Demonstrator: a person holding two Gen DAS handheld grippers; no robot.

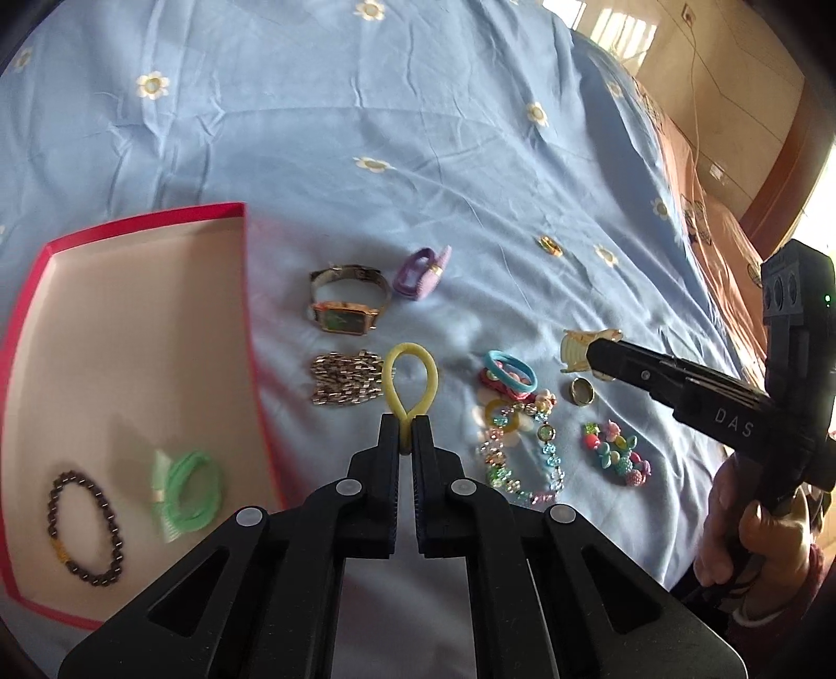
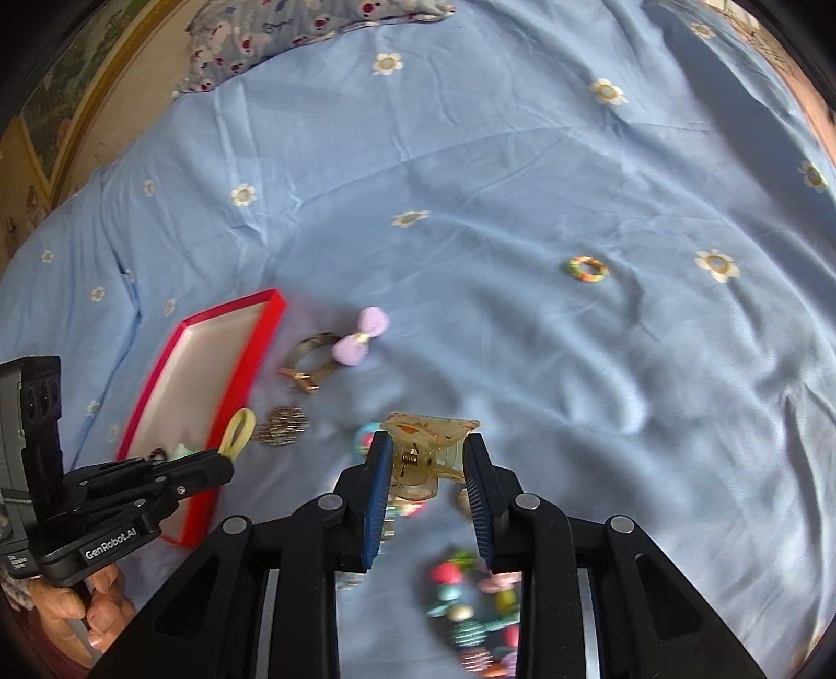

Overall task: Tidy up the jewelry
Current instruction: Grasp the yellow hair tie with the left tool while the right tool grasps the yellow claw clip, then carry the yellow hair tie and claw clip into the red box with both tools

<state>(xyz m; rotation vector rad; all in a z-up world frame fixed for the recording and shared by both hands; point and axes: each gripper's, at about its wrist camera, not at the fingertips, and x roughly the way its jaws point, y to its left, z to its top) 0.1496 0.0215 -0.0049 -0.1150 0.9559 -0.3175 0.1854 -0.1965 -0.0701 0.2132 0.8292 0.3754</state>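
Note:
My left gripper [image 1: 406, 425] is shut on a yellow hair tie [image 1: 409, 377], held above the blue bedsheet just right of the red-rimmed box [image 1: 245, 292]. The box holds a dark bead bracelet [image 1: 86, 527] and a green hair tie [image 1: 188, 491]. My right gripper [image 2: 428, 444] is shut on a translucent yellowish claw clip [image 2: 426, 449]; it also shows in the left wrist view [image 1: 590, 352]. On the sheet lie a watch [image 1: 347, 303], a silver chain [image 1: 345, 378], a purple bow [image 1: 420, 271], a blue hair tie [image 1: 509, 371], bead bracelets [image 1: 616, 452] and a ring [image 1: 581, 391].
A small gold ring [image 1: 550, 245] and a multicoloured ring [image 2: 586, 269] lie farther out on the flowered sheet. A patterned pillow [image 2: 292, 26] lies at the far edge. The bed's right edge meets a wooden frame [image 1: 773, 172].

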